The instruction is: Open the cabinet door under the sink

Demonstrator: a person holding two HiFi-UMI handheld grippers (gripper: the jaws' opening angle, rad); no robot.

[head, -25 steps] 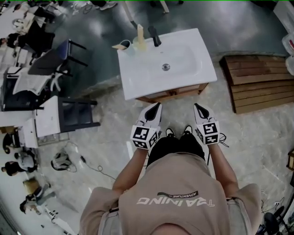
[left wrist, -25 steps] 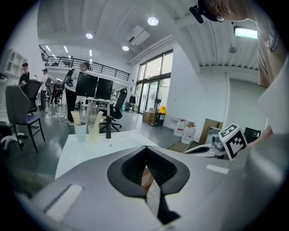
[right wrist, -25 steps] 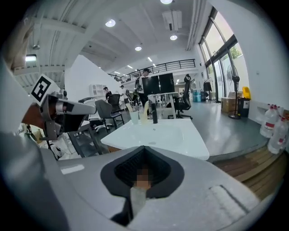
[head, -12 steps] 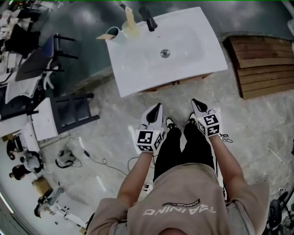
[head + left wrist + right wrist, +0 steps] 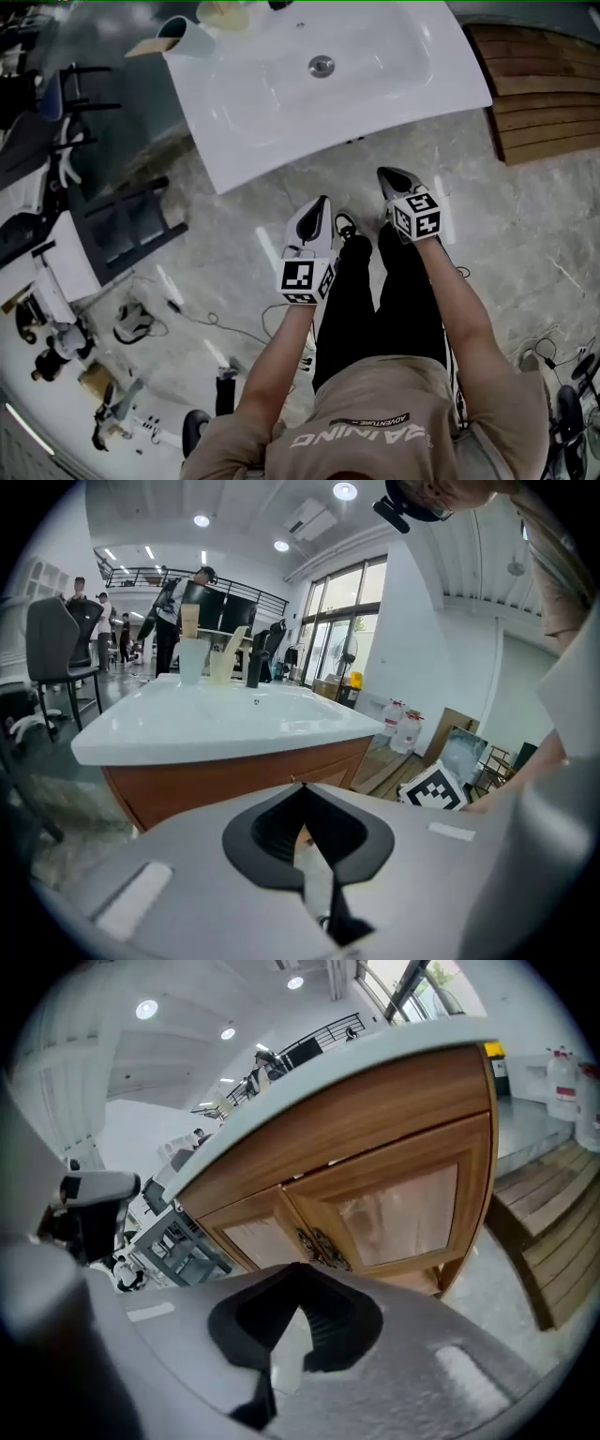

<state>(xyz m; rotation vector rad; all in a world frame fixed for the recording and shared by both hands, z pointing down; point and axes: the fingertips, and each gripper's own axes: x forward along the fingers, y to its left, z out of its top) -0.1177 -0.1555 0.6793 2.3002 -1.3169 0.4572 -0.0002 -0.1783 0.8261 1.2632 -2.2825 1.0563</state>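
Cabinet door [image 5: 403,1206] under the sink [image 5: 220,117] stands closed at twelve o'clock of the nearer right claw [image 5: 301,1273], handles [image 5: 319,1244] dead ahead; it and the left claw [image 5: 305,791] are pinched together, empty.

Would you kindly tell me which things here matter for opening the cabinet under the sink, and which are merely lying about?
For the job:
- cabinet doors, both shut
- door handles
- left tongs and right tongs, both closed and empty

Lying about:
- cup on the sink
- wooden pallet
- water bottles
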